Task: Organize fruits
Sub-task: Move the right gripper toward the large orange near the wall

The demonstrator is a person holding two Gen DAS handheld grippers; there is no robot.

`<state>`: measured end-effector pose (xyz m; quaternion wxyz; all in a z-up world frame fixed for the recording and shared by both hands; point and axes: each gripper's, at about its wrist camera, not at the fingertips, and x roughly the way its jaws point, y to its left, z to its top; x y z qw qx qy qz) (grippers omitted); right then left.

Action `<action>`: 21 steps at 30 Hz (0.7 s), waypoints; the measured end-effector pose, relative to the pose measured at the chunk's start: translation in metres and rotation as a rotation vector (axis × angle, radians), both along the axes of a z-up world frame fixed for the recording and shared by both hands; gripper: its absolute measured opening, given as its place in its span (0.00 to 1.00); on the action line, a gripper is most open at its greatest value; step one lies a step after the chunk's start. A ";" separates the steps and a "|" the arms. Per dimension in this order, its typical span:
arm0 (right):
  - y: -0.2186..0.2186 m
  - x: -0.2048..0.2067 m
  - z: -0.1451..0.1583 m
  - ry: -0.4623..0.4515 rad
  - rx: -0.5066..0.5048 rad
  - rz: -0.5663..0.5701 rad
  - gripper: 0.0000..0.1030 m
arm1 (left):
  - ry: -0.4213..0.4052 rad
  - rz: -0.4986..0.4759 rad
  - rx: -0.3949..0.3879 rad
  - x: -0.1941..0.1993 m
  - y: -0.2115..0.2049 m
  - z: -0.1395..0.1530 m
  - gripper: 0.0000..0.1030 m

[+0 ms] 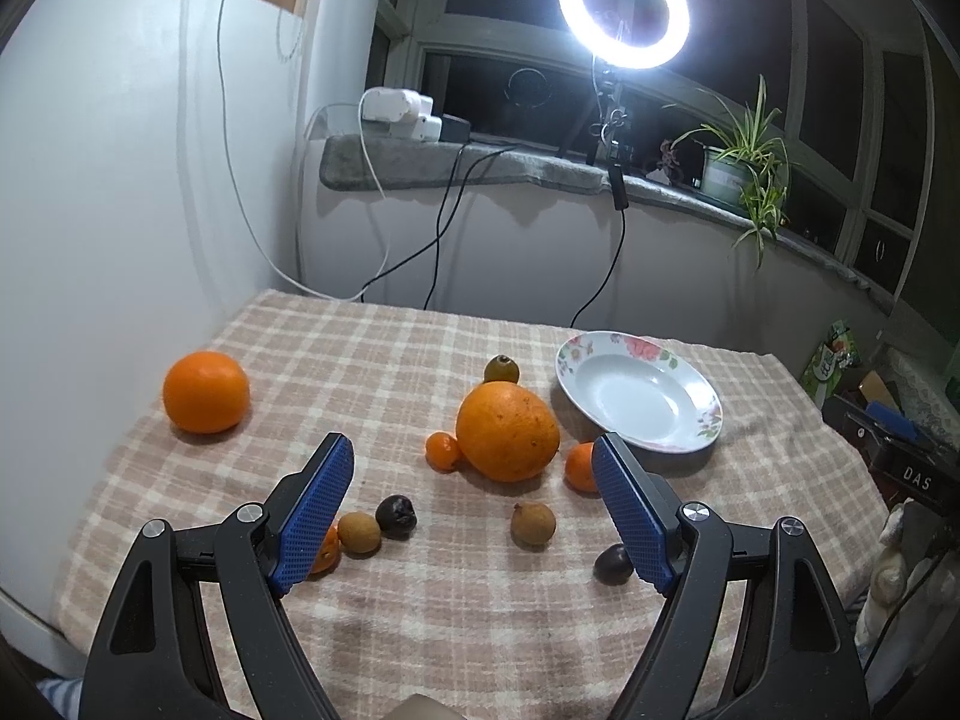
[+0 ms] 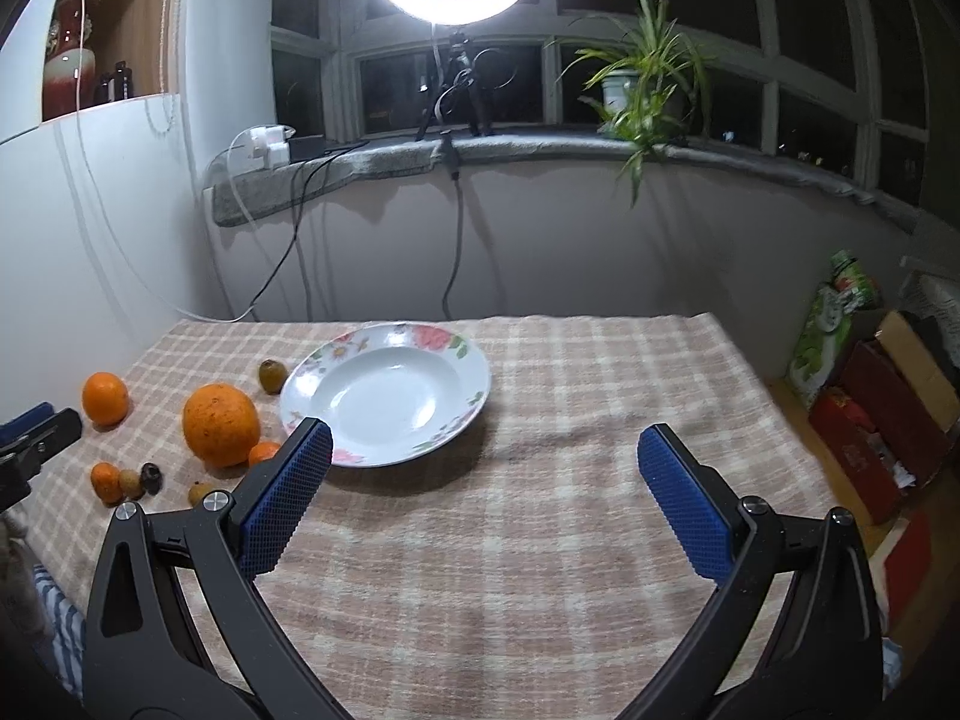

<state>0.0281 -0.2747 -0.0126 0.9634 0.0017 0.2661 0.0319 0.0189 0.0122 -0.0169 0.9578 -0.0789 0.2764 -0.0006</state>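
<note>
A white floral plate (image 1: 639, 399) (image 2: 387, 396) stands empty on the checked tablecloth (image 1: 420, 600). Left of it lie a big orange (image 1: 507, 432) (image 2: 221, 425), a second orange (image 1: 206, 391) (image 2: 105, 398), small tangerines (image 1: 443, 451) (image 1: 581, 467), brown longans (image 1: 533, 524) (image 1: 358, 532), dark fruits (image 1: 396, 516) (image 1: 613, 564) and a greenish fruit (image 1: 501, 369) (image 2: 271, 375). My left gripper (image 1: 474, 456) is open and empty, above the small fruits. My right gripper (image 2: 486, 438) is open and empty, just right of the plate.
A ring light (image 1: 624, 6) on a stand, a potted plant (image 2: 636, 78) and a power strip (image 1: 399, 114) with cables sit on the window sill. A white cabinet (image 1: 120, 180) stands at the left. Boxes and bags (image 2: 870, 408) lie beyond the table's right edge.
</note>
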 end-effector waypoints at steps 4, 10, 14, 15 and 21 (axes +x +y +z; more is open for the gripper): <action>0.005 0.010 -0.006 0.049 0.045 0.057 1.00 | 0.027 -0.011 -0.028 0.008 0.009 -0.010 0.79; 0.021 0.026 -0.013 0.109 0.102 0.170 1.00 | 0.063 -0.059 -0.090 0.021 0.019 -0.023 0.79; 0.034 0.029 -0.017 0.129 0.106 0.232 1.00 | 0.075 -0.062 -0.109 0.026 0.027 -0.030 0.79; 0.039 0.031 -0.018 0.137 0.103 0.244 1.00 | 0.075 -0.060 -0.111 0.026 0.029 -0.031 0.78; 0.056 0.037 -0.018 0.146 0.134 0.326 1.00 | 0.043 0.007 -0.106 0.019 0.062 -0.027 0.78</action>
